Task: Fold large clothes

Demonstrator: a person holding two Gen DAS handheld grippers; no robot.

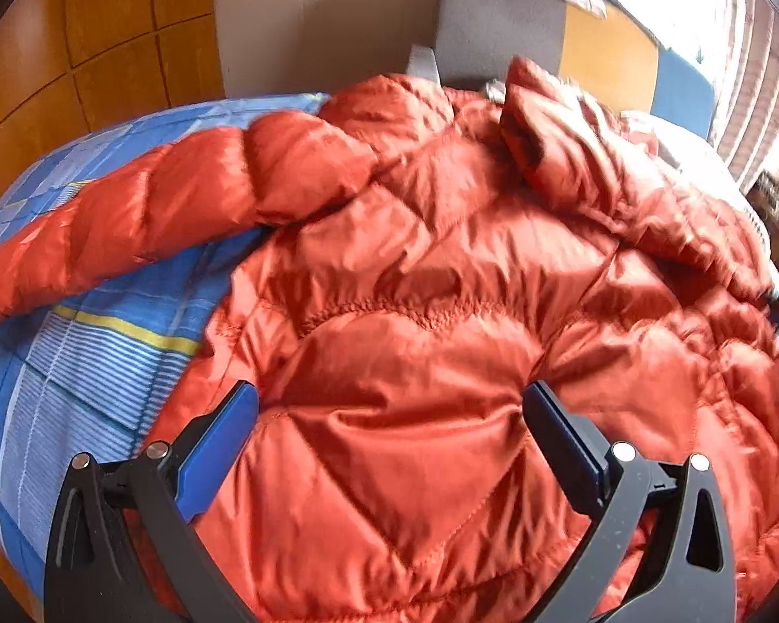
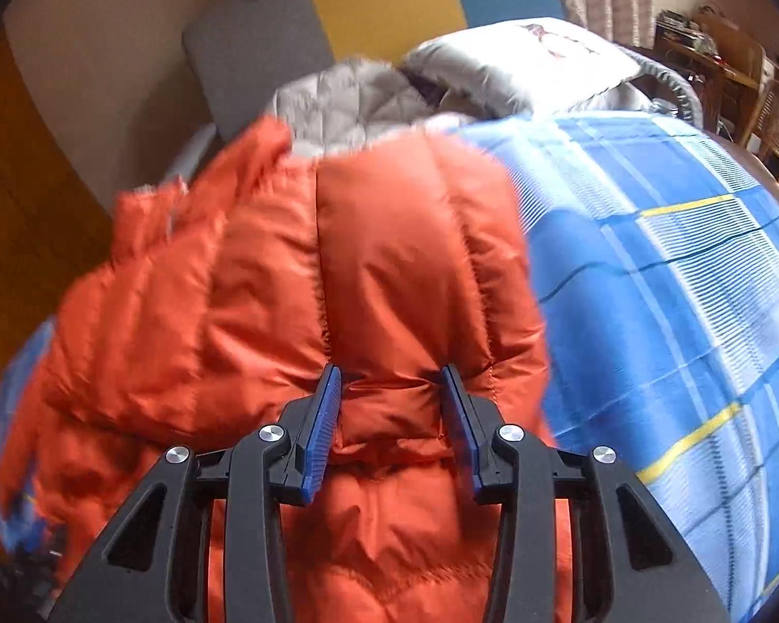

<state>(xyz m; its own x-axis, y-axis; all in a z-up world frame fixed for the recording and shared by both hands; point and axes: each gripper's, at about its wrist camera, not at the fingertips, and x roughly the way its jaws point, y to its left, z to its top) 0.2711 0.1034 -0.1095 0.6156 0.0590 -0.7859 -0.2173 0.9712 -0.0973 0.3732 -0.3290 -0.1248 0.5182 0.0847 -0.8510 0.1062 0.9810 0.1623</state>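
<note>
An orange quilted down jacket (image 1: 441, 270) lies spread on a bed with a blue checked sheet (image 1: 93, 363). One sleeve (image 1: 130, 218) stretches out to the left over the sheet. My left gripper (image 1: 389, 405) is open, its jaws wide apart just above the jacket's body. In the right wrist view the jacket (image 2: 265, 280) fills the middle and left. My right gripper (image 2: 389, 384) is closed on a puffy fold of the jacket held between its blue pads (image 2: 322, 415).
The blue sheet (image 2: 675, 285) is bare to the right of the jacket. A grey quilted garment (image 2: 348, 104) and a grey pillow (image 2: 524, 62) lie at the bed's head. A grey, yellow and blue headboard (image 2: 389, 5) stands behind. Wooden furniture (image 2: 727, 67) stands at the far right.
</note>
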